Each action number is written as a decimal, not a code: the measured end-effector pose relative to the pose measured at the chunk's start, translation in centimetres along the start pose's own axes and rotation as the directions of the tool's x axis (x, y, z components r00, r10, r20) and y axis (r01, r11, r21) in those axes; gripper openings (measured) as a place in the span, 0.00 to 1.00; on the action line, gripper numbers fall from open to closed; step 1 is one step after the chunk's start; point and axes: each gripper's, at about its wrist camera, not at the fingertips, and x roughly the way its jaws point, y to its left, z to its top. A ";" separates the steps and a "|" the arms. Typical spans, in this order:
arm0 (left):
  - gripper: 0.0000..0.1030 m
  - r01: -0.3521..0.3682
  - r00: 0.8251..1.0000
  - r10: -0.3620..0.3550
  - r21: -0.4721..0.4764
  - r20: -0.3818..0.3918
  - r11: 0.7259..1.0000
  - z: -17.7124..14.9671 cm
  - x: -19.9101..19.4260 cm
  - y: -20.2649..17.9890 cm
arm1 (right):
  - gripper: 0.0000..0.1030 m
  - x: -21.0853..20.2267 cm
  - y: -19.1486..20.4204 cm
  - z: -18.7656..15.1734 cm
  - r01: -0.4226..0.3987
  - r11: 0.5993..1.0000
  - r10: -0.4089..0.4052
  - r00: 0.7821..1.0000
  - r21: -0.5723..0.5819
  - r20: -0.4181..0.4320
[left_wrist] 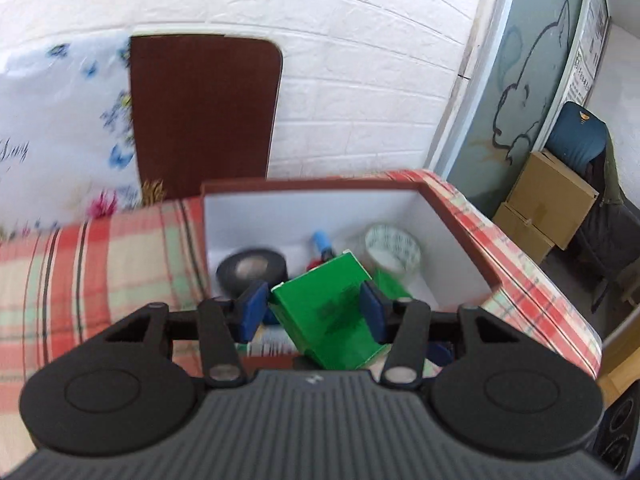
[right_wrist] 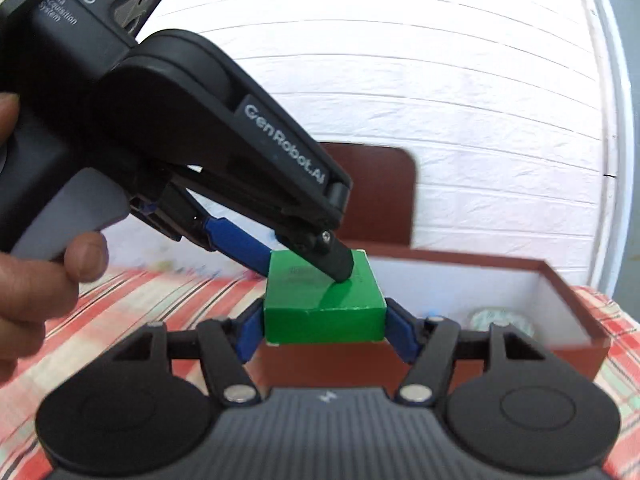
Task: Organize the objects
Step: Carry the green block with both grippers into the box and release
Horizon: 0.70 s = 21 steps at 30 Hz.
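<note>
A green box [left_wrist: 328, 312] is held between both grippers above the near edge of a brown box with a white inside [left_wrist: 456, 232]. My left gripper [left_wrist: 310, 312] is shut on the green box. My right gripper [right_wrist: 324, 330] is shut on the green box [right_wrist: 324, 308] at its near end. In the right wrist view the left gripper [right_wrist: 308, 264] reaches in from the upper left, its fingers on the far part of the green box. Inside the brown box lie a black tape roll [left_wrist: 252, 270], a clear tape roll [left_wrist: 394, 246] and a blue-capped item [left_wrist: 322, 242].
The brown box [right_wrist: 576, 292] stands on a red and green plaid cloth [left_wrist: 104, 264]. A brown board [left_wrist: 204, 108] leans on the white brick wall behind. Cardboard boxes [left_wrist: 548, 200] and a blue chair [left_wrist: 576, 132] stand at the right, beyond the table edge.
</note>
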 end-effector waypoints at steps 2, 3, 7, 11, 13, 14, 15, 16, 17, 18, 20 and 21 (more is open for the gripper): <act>0.51 -0.003 1.000 0.003 -0.002 -0.012 1.000 1.2 2.4 -0.2 | 0.60 2.5 -1.7 0.8 0.010 0.999 -0.009 1.000 0.039 -0.028; 0.51 -0.002 1.000 0.002 -0.007 -0.019 1.000 1.6 3.5 -0.2 | 0.60 3.7 -2.6 1.0 0.020 0.998 -0.018 0.999 0.061 -0.048; 0.53 -0.078 0.996 0.078 0.005 -0.033 0.997 1.8 6.3 -0.5 | 0.72 7.9 -4.9 1.0 0.053 0.991 -0.038 0.991 0.120 -0.130; 0.53 -0.112 0.994 0.112 -0.010 -0.020 0.994 1.1 5.2 0.1 | 0.72 7.7 -5.8 0.2 0.082 0.984 -0.063 0.991 0.155 -0.122; 0.55 -0.154 0.988 0.154 0.010 0.013 0.988 0.7 3.5 -0.1 | 0.72 5.9 -5.4 0.0 0.093 0.984 -0.082 0.993 0.154 -0.080; 0.56 -0.184 0.983 0.183 0.022 0.026 0.983 0.3 2.6 -0.1 | 0.73 4.8 -5.2 -0.2 0.098 0.982 -0.090 0.994 0.161 -0.058; 0.56 -0.213 0.977 0.212 0.038 0.039 0.976 -0.1 1.6 -0.3 | 0.73 3.8 -5.0 -0.4 0.102 0.980 -0.096 0.995 0.172 -0.040; 0.56 -0.237 0.971 0.234 0.056 0.050 0.970 -0.6 0.8 -0.5 | 0.73 2.8 -4.6 -0.6 0.106 0.977 -0.103 0.994 0.187 -0.024; 0.57 -0.256 0.966 0.252 0.074 0.059 0.964 -1.0 0.1 -0.7 | 0.74 1.8 -4.2 -0.9 0.114 0.973 -0.113 0.993 0.202 -0.017; 0.58 -0.274 0.961 0.269 0.089 0.066 0.958 -1.6 -0.7 -0.9 | 0.74 1.0 -3.9 -1.2 0.123 0.969 -0.123 0.992 0.214 -0.013; 0.61 -0.302 0.953 0.296 0.101 0.070 0.948 -2.7 -2.0 -0.8 | 0.75 -0.7 -3.6 -1.7 0.141 0.967 -0.141 0.990 0.213 -0.014; 0.61 -0.311 0.950 0.305 0.103 0.070 0.945 -3.3 -2.8 -0.8 | 0.75 -1.4 -3.5 -1.7 0.140 0.967 -0.138 0.990 0.215 -0.022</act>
